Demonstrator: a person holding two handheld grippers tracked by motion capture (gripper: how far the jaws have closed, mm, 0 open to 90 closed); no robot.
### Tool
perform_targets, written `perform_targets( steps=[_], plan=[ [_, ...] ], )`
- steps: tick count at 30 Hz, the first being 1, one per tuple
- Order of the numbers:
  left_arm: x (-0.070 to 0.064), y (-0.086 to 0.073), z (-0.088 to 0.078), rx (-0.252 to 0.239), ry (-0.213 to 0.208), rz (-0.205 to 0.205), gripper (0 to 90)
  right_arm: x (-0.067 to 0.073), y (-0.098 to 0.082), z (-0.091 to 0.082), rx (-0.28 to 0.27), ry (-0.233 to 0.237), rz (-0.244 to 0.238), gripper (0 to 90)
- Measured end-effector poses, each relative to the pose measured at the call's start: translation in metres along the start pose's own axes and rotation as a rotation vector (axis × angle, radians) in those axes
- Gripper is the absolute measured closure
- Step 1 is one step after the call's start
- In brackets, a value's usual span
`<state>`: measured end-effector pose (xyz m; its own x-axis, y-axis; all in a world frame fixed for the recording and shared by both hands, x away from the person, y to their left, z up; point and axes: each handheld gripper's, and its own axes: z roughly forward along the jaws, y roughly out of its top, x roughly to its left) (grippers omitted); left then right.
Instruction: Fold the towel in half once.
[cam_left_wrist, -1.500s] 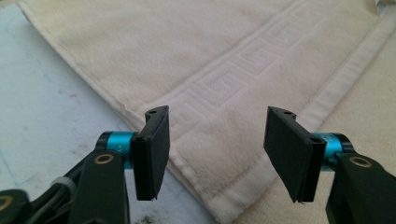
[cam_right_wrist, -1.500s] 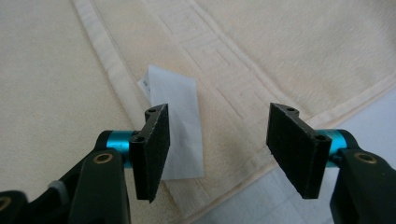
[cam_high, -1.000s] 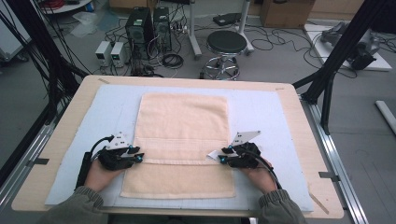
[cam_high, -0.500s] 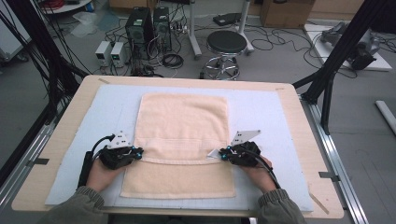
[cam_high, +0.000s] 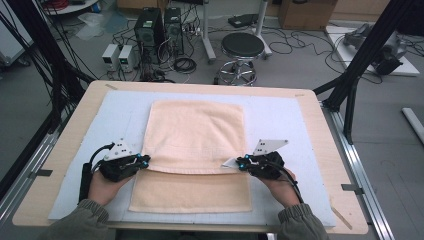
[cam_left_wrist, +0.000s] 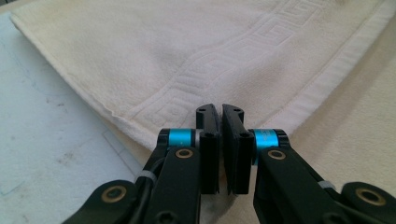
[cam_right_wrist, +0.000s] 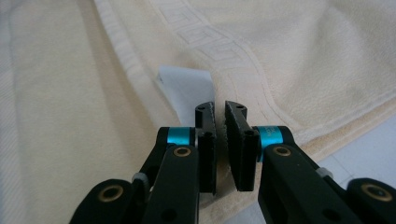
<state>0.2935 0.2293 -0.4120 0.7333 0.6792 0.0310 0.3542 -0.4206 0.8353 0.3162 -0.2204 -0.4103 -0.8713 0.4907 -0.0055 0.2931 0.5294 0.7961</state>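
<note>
Both the left gripper (cam_high: 145, 161) and right gripper (cam_high: 240, 162) had just closed, pinching the folded cream terry towel's (cam_high: 195, 135) edge at 9 and 3 o'clock.

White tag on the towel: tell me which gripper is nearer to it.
Right. The right gripper sits just beside the tag at the towel's right edge; the left gripper is at the opposite edge, across the towel.
</note>
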Motion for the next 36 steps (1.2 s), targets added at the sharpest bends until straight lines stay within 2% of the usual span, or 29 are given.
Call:
perform_targets(
  steps=[3, 5, 10, 17, 19, 21, 22, 26, 29, 33, 36],
  plan=[
    [-0.007, 0.003, -0.01, -0.01, 0.004, 0.016, 85.2, 0.007, 0.006, -0.01, -0.013, 0.007, -0.02, 83.2],
    [-0.013, 0.003, -0.018, -0.015, -0.004, 0.027, 85.2, 0.013, 0.011, -0.017, -0.01, 0.012, -0.049, 83.3],
    [-0.028, -0.003, -0.041, -0.035, -0.028, 0.026, 85.2, 0.028, 0.015, -0.034, -0.022, 0.046, -0.075, 83.3],
    [-0.05, -0.015, -0.06, 0.009, -0.082, 0.052, 85.1, 0.055, 0.006, -0.048, -0.009, 0.097, -0.089, 83.1],
    [-0.055, -0.02, -0.061, 0.033, -0.106, 0.055, 79.7, 0.06, 0.0, -0.049, 0.007, 0.123, -0.095, 79.0],
    [-0.057, -0.023, -0.059, 0.05, -0.103, 0.047, 63.9, 0.062, -0.006, -0.048, 0.017, 0.151, -0.08, 70.2],
    [-0.057, -0.024, -0.057, 0.052, -0.107, 0.045, 61.9, 0.062, -0.009, -0.048, 0.017, 0.147, -0.075, 67.0],
    [-0.054, -0.028, -0.047, 0.076, -0.109, 0.045, 60.6, 0.058, -0.014, -0.041, 0.019, 0.14, -0.066, 63.9],
    [-0.053, -0.032, -0.039, 0.1, -0.137, 0.044, 60.8, 0.053, -0.016, -0.029, 0.026, 0.143, -0.066, 63.0],
    [-0.057, -0.036, -0.033, 0.15, -0.197, 0.087, 61.5, 0.049, -0.024, -0.009, 0.077, 0.185, -0.055, 62.6],
    [-0.058, -0.04, -0.03, 0.177, -0.203, 0.099, 64.6, 0.052, -0.029, 0.001, 0.133, 0.199, -0.077, 62.5]
  ],
)
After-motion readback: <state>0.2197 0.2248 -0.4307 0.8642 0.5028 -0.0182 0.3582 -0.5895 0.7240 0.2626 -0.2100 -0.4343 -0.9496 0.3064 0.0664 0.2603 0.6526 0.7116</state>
